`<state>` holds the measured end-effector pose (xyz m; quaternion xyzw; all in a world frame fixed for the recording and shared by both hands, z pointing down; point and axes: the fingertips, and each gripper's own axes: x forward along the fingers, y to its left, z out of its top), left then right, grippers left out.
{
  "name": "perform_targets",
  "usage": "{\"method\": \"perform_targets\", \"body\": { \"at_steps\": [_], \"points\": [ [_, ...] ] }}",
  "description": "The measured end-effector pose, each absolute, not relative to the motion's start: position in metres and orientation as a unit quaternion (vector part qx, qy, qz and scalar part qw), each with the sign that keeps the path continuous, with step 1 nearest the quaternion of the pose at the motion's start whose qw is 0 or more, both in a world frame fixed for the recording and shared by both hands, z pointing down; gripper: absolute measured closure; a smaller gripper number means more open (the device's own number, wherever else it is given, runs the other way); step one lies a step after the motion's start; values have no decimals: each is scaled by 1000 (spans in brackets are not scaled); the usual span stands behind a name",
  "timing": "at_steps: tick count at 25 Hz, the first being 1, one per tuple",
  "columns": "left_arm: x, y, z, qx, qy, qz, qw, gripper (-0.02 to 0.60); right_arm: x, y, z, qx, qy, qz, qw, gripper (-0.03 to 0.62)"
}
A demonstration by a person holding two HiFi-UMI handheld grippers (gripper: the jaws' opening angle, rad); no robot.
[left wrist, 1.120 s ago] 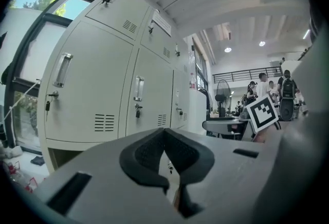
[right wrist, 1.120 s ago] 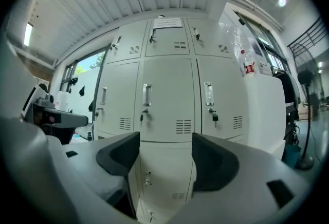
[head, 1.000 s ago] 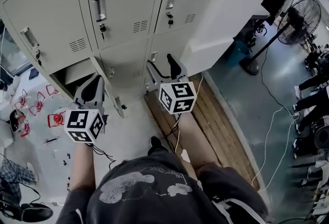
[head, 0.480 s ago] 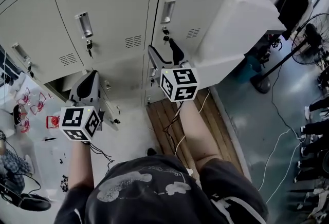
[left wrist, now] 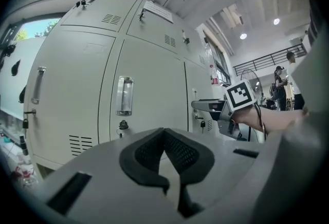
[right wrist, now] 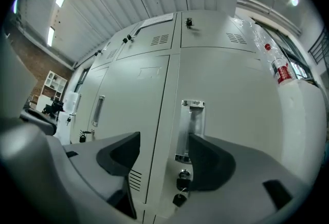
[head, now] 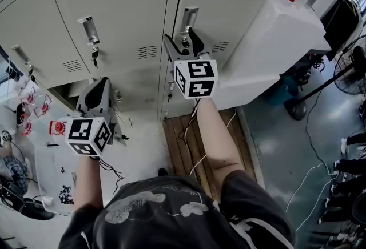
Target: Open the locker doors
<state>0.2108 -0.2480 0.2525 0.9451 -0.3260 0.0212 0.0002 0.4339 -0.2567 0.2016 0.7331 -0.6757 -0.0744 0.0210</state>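
Right gripper (right wrist: 163, 141): jaws spread, nothing held, facing the closed locker door (right wrist: 231, 115).
Handle (right wrist: 192, 117): upright on that door, framed between the jaws, nearer the right one.
Left gripper (left wrist: 164, 133): jaws pressed together, empty, held lower.

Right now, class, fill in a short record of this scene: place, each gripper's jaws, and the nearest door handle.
Place: bank of grey lockers
Left gripper: jaws together, empty, held low
Right gripper: jaws apart, nothing held
Handle: on a shut door, ahead of the right jaws, not gripped
Key: hanging from the lock below
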Motion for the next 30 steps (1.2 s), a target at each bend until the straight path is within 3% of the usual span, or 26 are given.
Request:
{"method": "perform_targets", "body": {
  "at_steps": [17, 24, 30],
  "points": [
    [216, -247, 258, 934, -355, 29, 2, 572, 446, -299, 195, 720, -691, -57, 1, 290],
    [212, -246, 260, 933, -359, 30, 5, 572, 446, -296, 192, 718, -693, -40, -43, 291],
    [223, -240, 261, 939, -343, 30, 7, 572, 449, -270, 192, 741, -669, -41, -46, 376]
  ]
}}
